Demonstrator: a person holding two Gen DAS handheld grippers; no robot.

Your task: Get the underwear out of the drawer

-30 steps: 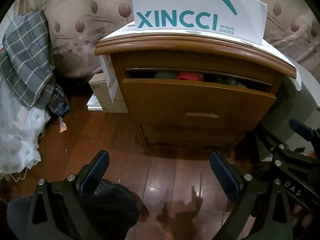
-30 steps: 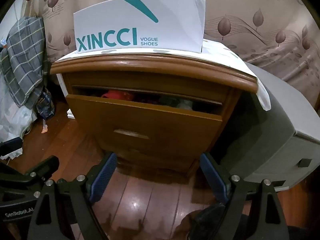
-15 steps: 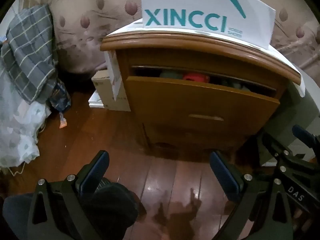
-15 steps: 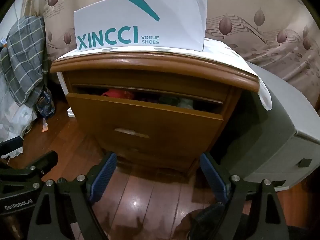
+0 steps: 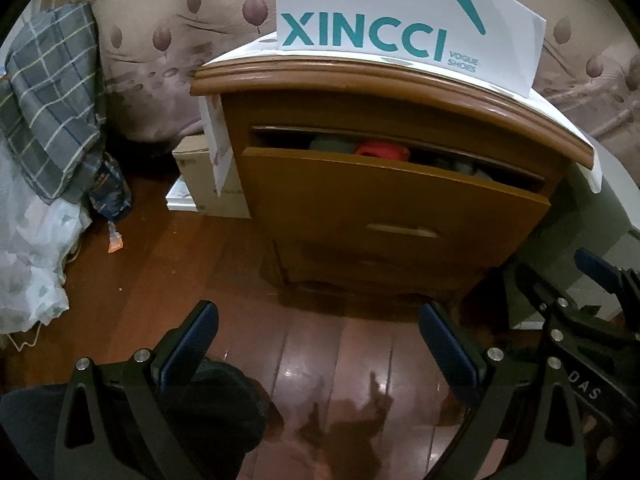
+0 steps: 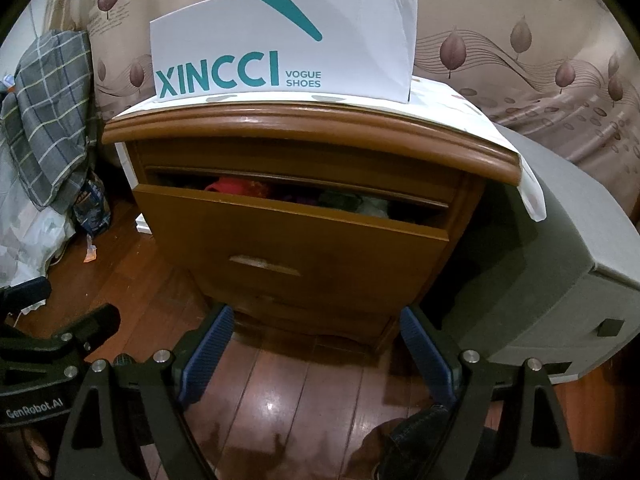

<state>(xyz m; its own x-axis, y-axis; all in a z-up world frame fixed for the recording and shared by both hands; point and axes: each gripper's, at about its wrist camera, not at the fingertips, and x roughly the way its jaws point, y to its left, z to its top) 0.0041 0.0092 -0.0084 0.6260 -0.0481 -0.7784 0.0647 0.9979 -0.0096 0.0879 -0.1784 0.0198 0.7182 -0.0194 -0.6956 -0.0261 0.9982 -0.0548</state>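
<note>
A wooden nightstand stands ahead with its top drawer (image 5: 392,200) (image 6: 292,240) pulled partly out. In the gap lie bunched clothes: a red piece (image 5: 380,150) (image 6: 232,188), grey-green pieces (image 5: 332,145) and dark and pale ones (image 6: 352,202); which are underwear I cannot tell. My left gripper (image 5: 318,340) is open and empty, low over the floor in front of the drawer. My right gripper (image 6: 314,344) is open and empty, close to the nightstand's base. Each shows at the edge of the other's view.
A white XINCCI shoe box (image 6: 280,60) stands on the nightstand. A grey box (image 6: 560,260) stands at its right. Cardboard boxes (image 5: 208,184) sit at its left. A plaid cloth (image 5: 48,92) and white fabric (image 5: 28,260) lie at the far left. The floor is dark wood.
Both grippers have moved closer to the nightstand; it looms larger. The left view has shifted so the nightstand sits further right. The jaws have stayed open.
</note>
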